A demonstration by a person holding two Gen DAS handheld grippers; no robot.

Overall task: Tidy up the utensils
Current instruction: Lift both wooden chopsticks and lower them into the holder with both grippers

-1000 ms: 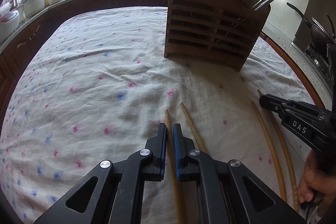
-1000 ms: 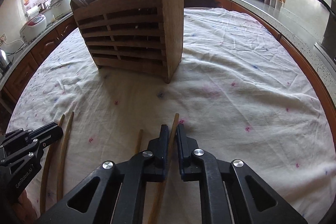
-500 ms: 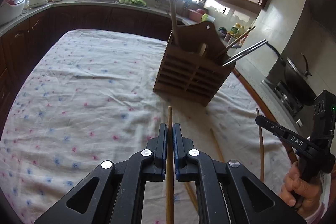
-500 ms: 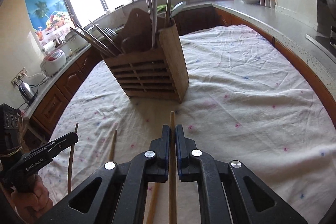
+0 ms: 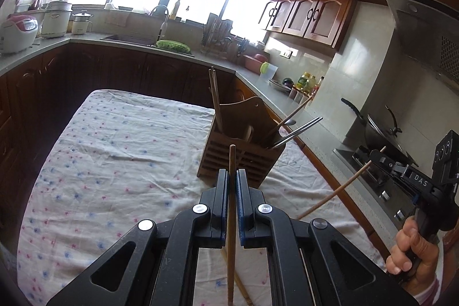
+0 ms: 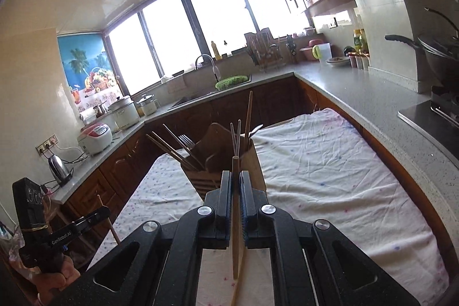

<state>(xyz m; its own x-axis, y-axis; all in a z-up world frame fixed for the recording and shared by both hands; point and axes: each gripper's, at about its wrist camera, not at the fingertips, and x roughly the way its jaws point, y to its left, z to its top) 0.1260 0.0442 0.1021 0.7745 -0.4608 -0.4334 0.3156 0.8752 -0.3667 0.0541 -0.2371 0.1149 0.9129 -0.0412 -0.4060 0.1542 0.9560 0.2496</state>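
A wooden utensil holder (image 5: 238, 159) stands on the cloth-covered table (image 5: 120, 151), with chopsticks, a spoon and metal utensils sticking out; it also shows in the right wrist view (image 6: 226, 159). My left gripper (image 5: 232, 177) is shut on a wooden chopstick (image 5: 231, 162), held well above the table, pointing at the holder. My right gripper (image 6: 235, 177) is shut on another wooden chopstick (image 6: 235, 168), also raised. The right gripper shows in the left wrist view (image 5: 375, 155) with its chopstick (image 5: 332, 194) slanting down. Another chopstick (image 5: 241, 283) lies on the cloth below.
Grey kitchen counters (image 6: 358, 88) wrap round the table. A sink with a green basket (image 5: 173, 45) is at the back. Rice cookers (image 5: 18, 29) stand at the left. A wok (image 5: 381, 134) sits on the stove at the right.
Both grippers have risen from the table, each lifting a chopstick off the cloth. The views now tilt up towards the holder and the kitchen.
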